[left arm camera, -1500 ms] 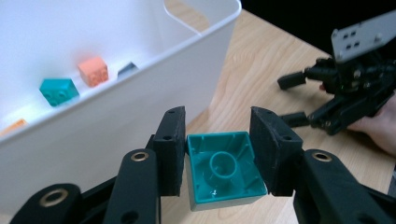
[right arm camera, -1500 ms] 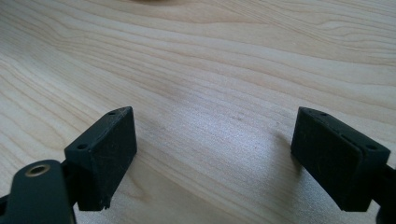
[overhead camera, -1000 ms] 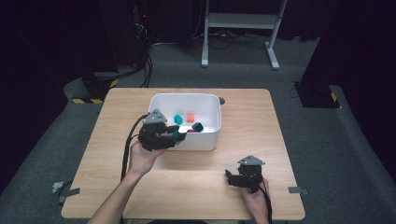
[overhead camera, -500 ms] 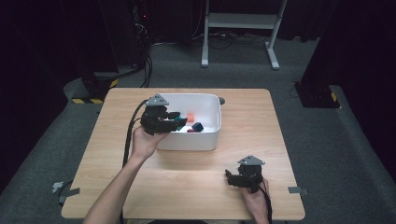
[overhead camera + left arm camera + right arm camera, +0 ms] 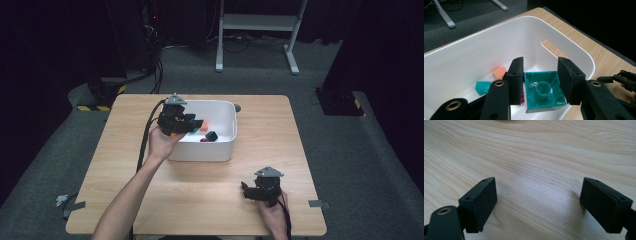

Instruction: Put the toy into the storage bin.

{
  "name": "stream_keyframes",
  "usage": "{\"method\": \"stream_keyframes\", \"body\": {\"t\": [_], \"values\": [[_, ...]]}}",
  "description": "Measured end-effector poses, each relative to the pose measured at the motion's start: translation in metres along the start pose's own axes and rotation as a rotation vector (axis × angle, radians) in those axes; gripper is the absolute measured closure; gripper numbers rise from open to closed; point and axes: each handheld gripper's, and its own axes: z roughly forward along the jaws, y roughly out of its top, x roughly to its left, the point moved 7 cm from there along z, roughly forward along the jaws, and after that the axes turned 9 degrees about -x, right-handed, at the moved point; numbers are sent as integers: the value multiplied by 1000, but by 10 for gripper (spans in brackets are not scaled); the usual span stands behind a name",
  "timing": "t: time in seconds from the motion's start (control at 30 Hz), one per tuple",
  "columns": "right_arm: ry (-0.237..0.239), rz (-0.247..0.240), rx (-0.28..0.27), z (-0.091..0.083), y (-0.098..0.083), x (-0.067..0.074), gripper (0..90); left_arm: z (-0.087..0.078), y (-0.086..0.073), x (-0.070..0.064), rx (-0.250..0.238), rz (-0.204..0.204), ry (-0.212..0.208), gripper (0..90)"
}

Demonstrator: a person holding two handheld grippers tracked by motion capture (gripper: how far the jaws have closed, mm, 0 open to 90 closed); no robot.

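The left gripper (image 5: 192,123), seen from the high view, hangs over the near left part of a white bin (image 5: 227,145) on the desk (image 5: 300,145), clamped on a teal block that is mostly hidden here by its dark body. Inside the bin we make out an orange block (image 5: 204,128) and a dark block (image 5: 211,135). The right gripper (image 5: 247,189) rests on the desk near the front edge, well apart from the bin.

In the left gripper view, we see the teal block (image 5: 544,91) pinched between both pads, hollow underside facing the camera, a round tube at its centre and thin walls around it. It is held above the bin's floor, where an orange block (image 5: 500,72) and a small teal brick (image 5: 483,87) lie; a sliver of magenta shows just behind the left pad.

In the right gripper view, we find the jaws spread wide with bare wood between them.

Against the frame from a second ago, we note that the left hand has carried its gripper from the bin's near wall leftward and farther back along the bin's left side, grip unchanged, while the right gripper has stayed put.
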Motion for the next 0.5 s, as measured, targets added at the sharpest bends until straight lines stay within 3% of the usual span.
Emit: {"method": "stream_keyframes", "body": {"t": [0.5], "values": [[0, -1, 0, 0, 0, 0, 139, 24, -7, 19, 22, -32, 59, 569]]}}
